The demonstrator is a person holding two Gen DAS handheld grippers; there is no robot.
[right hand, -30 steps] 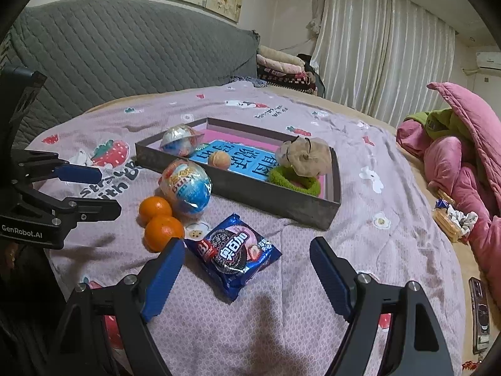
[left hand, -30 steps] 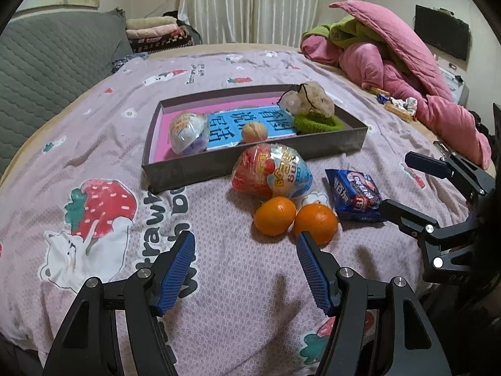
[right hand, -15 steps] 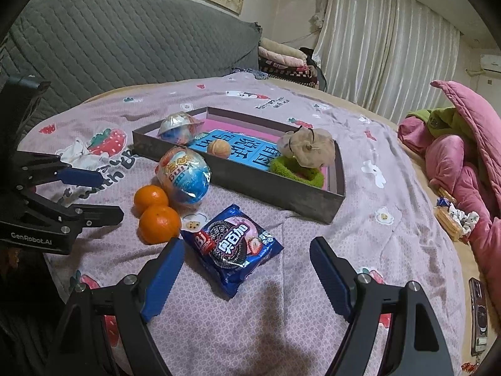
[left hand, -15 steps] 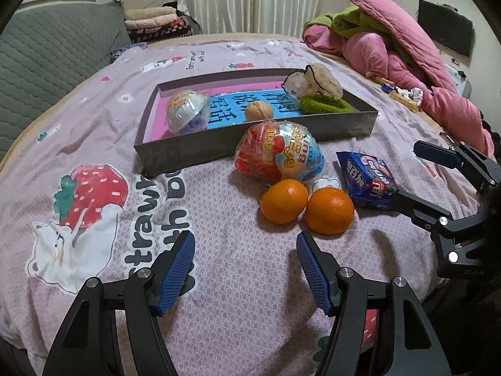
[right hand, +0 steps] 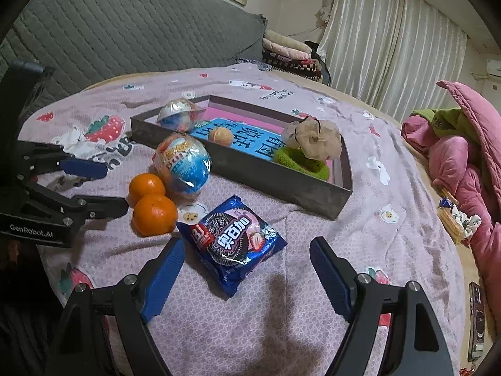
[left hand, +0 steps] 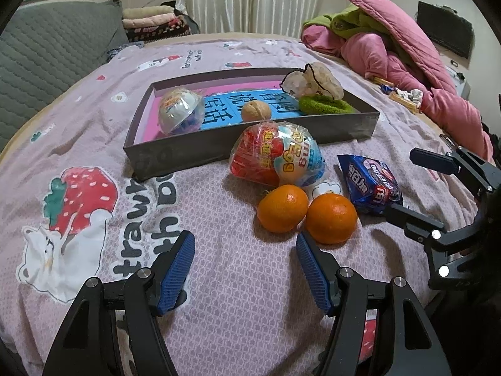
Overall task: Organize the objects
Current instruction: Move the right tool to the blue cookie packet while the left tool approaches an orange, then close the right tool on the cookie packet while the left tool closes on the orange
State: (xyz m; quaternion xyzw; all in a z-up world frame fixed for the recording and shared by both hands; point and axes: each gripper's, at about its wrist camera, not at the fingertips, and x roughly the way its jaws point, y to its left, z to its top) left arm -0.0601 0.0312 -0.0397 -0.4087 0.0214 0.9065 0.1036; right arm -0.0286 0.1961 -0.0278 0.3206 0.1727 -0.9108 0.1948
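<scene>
On the strawberry-print bedspread lie two oranges [left hand: 282,208] [left hand: 331,217], a wrapped red-and-blue toy egg [left hand: 275,156] and a blue cookie packet [right hand: 233,238]. Behind them stands a grey tray [left hand: 188,150] holding a wrapped ball [left hand: 180,109], a walnut [left hand: 256,111], a beige pouch [left hand: 313,80] and a green band [left hand: 325,105]. My left gripper [left hand: 244,238] is open and empty, just short of the oranges. My right gripper [right hand: 247,244] is open, its fingers either side of the cookie packet's near end without touching it.
A heap of pink and green quilts [left hand: 391,47] covers the bed's right side, with snack wrappers [right hand: 457,222] beside it. A grey padded headboard [right hand: 125,31] and folded blankets [left hand: 150,22] stand at the back. A dark phone-like device [right hand: 476,307] lies at the right edge.
Both views have shifted only slightly. Nothing on the bed has moved, and both grippers stay open and empty.
</scene>
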